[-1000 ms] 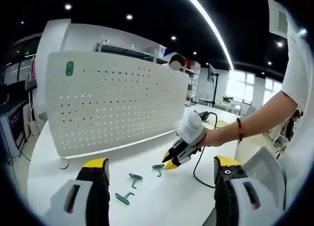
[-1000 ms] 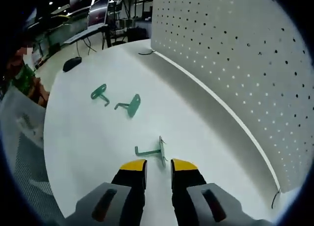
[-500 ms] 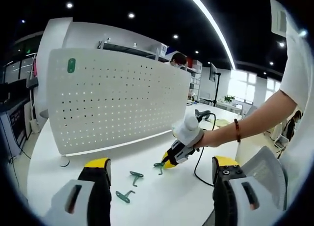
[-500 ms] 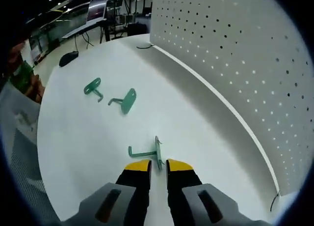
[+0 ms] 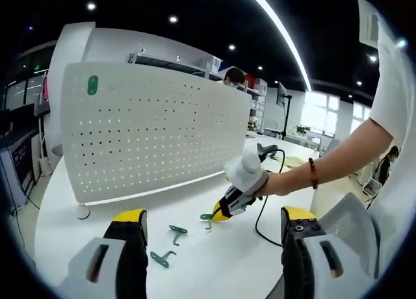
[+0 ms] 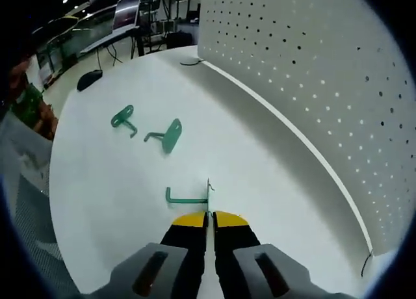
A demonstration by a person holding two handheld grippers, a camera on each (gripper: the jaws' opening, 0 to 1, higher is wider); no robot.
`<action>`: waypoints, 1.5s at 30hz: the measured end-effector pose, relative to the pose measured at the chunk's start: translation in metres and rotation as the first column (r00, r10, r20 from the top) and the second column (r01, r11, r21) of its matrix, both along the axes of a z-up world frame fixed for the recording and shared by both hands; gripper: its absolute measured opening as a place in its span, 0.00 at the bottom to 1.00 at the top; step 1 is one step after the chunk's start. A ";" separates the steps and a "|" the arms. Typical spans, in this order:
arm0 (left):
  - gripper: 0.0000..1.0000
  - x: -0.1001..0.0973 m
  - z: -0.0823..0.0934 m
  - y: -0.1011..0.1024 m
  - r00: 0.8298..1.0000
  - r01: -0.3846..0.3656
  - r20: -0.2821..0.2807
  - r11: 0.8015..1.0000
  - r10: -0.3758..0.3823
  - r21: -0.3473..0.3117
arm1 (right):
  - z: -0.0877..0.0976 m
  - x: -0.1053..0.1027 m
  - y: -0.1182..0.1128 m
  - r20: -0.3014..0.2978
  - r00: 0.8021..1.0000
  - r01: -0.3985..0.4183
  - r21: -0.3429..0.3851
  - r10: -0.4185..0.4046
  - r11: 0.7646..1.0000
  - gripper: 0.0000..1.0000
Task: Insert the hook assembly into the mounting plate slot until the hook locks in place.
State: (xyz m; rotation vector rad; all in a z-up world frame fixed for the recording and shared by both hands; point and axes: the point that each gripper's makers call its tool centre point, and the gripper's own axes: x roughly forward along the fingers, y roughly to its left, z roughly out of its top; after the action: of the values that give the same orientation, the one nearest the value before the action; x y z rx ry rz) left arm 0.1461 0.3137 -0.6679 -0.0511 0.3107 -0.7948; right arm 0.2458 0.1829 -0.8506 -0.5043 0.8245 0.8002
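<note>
A white pegboard (image 5: 153, 140) is seen standing upright on a white table (image 5: 214, 260), and every place below is given relative to that board. In the right gripper view, the right gripper (image 6: 208, 218) is held low over the table in front of the board's foot, its yellow-tipped jaws pressed together on the flat plate of a green hook (image 6: 188, 196). The arm of this hook is seen lying along the table, pointing away from the board. Further along the board's front, 2 more green hooks are seen lying loose on the table: a nearer one (image 6: 168, 136) and a farther one (image 6: 123, 119), both well apart from the pinched hook. A dark computer mouse (image 6: 88, 80) is seen near the table edge beyond the board's far end.

In the left gripper view, the left gripper (image 5: 208, 224) is held back from the board, its 2 jaws spread wide with nothing between them. The right gripper (image 5: 227, 207) is seen in front of the board's right part, held by a hand (image 5: 276, 184) with a beaded bracelet (image 5: 312, 173) on the wrist. A small green tag (image 5: 92, 85) is seen fixed near the board's upper left corner. A black cable (image 5: 263, 214) is seen trailing over the table to the right of the board.
</note>
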 end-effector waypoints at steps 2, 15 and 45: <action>0.86 0.000 0.000 0.000 1.000 -0.004 -0.002 1.000 0.004 0.000 | 0.005 0.000 0.001 0.007 1.000 0.008 0.008 -0.008 1.000 0.02; 0.82 -0.006 0.004 -0.014 0.999 0.028 -0.014 0.999 -0.028 -0.034 | 0.048 -0.001 0.014 0.110 0.992 0.046 0.093 -0.056 0.995 0.02; 0.79 -0.025 0.020 -0.031 1.000 0.008 0.002 0.998 -0.008 -0.068 | 0.141 -0.041 0.037 0.325 0.936 0.030 0.311 -0.136 0.950 0.02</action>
State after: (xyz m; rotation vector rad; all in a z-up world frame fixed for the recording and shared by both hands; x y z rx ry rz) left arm 0.1209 0.2827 -0.6483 -0.1129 0.2827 -0.8136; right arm 0.2045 0.2197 -0.7099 -0.3191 0.3863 0.7172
